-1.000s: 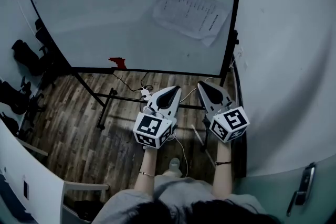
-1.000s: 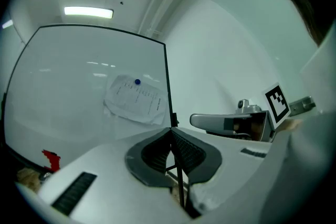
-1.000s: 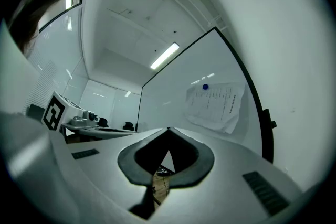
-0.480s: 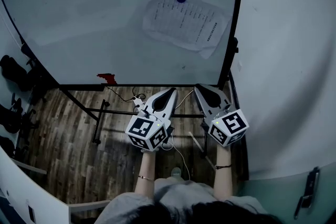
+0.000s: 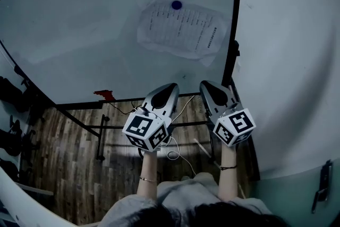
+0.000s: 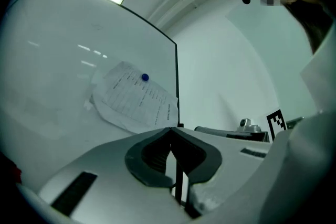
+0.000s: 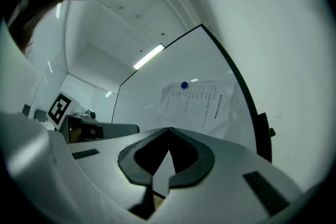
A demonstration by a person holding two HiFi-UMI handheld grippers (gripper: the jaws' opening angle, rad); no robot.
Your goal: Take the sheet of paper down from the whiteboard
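Note:
A printed sheet of paper (image 5: 180,29) hangs askew near the right edge of the whiteboard (image 5: 90,24), pinned at its top by a round blue magnet (image 5: 176,5). Both grippers are held side by side below the board, well short of the paper. My left gripper (image 5: 171,86) is shut and empty, its tips pointing toward the board's bottom frame. My right gripper (image 5: 205,84) is also shut and empty, beside the board's right post. In the left gripper view the paper (image 6: 136,99) and magnet (image 6: 145,77) lie ahead above the closed tips (image 6: 171,129). The right gripper view shows the paper (image 7: 197,105) above its closed tips (image 7: 168,129).
The whiteboard stands on a black metal frame (image 5: 232,50) over a wooden floor (image 5: 69,162). A red object (image 5: 104,95) sits at the board's lower edge. Cables (image 5: 175,154) trail on the floor. A white wall (image 5: 292,61) is close on the right; dark chairs (image 5: 13,93) stand at left.
Both grippers have moved forward toward the whiteboard, jaws staying shut. The board and paper now appear larger and lower in the head view, with the paper nearer above the gripper tips.

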